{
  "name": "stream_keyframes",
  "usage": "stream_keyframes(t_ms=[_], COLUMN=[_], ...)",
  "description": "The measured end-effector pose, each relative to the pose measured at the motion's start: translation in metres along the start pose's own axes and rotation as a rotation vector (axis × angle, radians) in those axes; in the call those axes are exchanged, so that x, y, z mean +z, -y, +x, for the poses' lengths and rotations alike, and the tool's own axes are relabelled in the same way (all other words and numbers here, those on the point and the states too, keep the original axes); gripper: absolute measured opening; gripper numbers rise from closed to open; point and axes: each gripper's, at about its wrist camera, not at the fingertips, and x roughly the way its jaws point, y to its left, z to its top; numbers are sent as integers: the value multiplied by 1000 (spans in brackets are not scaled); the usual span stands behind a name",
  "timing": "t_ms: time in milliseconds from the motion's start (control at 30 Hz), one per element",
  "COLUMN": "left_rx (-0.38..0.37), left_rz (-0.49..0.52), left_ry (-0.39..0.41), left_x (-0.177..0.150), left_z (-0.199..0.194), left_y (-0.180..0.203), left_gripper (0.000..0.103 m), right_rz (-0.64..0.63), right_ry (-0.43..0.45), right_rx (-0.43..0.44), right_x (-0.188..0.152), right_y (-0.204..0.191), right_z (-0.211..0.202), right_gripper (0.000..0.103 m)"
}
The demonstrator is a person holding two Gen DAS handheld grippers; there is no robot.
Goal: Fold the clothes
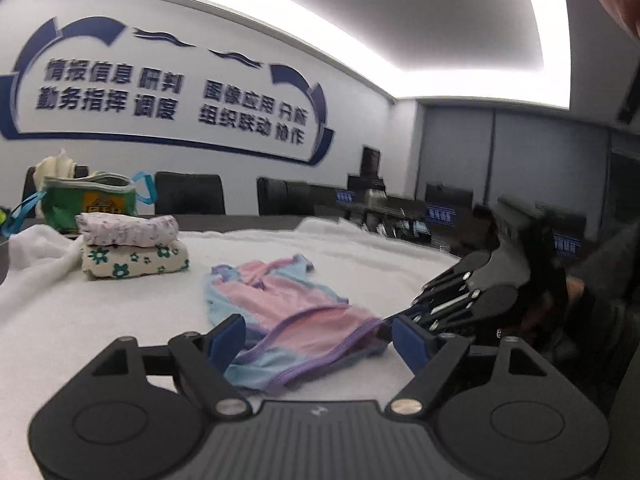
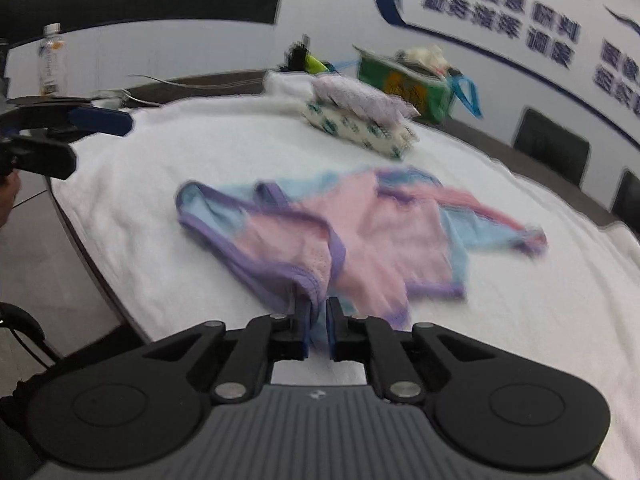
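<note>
A small pink, light-blue and purple-trimmed garment (image 1: 288, 312) (image 2: 372, 232) lies crumpled on a white towel (image 1: 100, 320) (image 2: 180, 140) that covers the table. My right gripper (image 2: 318, 314) is shut on its near purple hem; in the left wrist view the same gripper (image 1: 386, 326) comes in from the right and meets the garment's edge. My left gripper (image 1: 320, 340) is open, low over the garment's near end, with cloth showing between its blue pads (image 1: 226, 340). One of its pads (image 2: 102, 120) shows at the far left of the right wrist view.
Two folded pieces are stacked on the towel: a lilac print (image 1: 126, 230) (image 2: 360, 94) over a green-flowered one (image 1: 134, 262) (image 2: 360, 124). Behind them stands a green bag (image 1: 90, 202) (image 2: 404, 84). There are also a bottle (image 2: 51, 60), black chairs (image 1: 188, 194) and the table edge (image 2: 92, 264).
</note>
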Motion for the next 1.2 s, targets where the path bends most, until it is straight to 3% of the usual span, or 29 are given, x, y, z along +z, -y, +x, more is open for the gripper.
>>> stream_keyframes(t_ms=[133,267,367,433,500,633,700,800,867,900,933,1033,1100,1200], left_rx=[86,126,114,115,122,172,210,262,294,307,315,309,286,260], left_rz=[178,342,299,260,199,74,39,24,10,0,-12,-32,-39,-38], left_ry=[-116,-176,-178,-175,-174,-162,-166,-159,-152,-148,-138,-99,-68,-50], left_x=[-2,-12,-12,-11,-9,-4,-2,0,1,1,3,10,17,27], left_z=[54,89,88,82,75,67,67,64,63,64,66,75,83,102], left_y=[28,50,40,31,18,-4,-8,-9,-10,-12,-13,-14,-13,-10], left_gripper=[78,74,74,74,74,74,73,73,73,73,73,73,73,73], right_rz=[46,42,27,78,168,189,84,-71,-151,-177,-203,-281,-318,-320], right_ry=[12,38,35,54,115,190,127,-21,-135,-132,-124,111,336,532], right_rx=[-10,12,47,121,179,149,147,159,128,104,79,-79,-214,-382], right_x=[-5,-2,-2,-2,1,24,40,55,62,67,72,78,66,41], right_y=[6,6,5,12,28,44,37,23,14,11,8,-9,-30,-50], right_z=[-5,-6,-4,-11,-23,-16,10,55,78,75,72,20,-17,-43], right_gripper=[7,7,11,31,44,45,44,42,15,5,5,5,5,6])
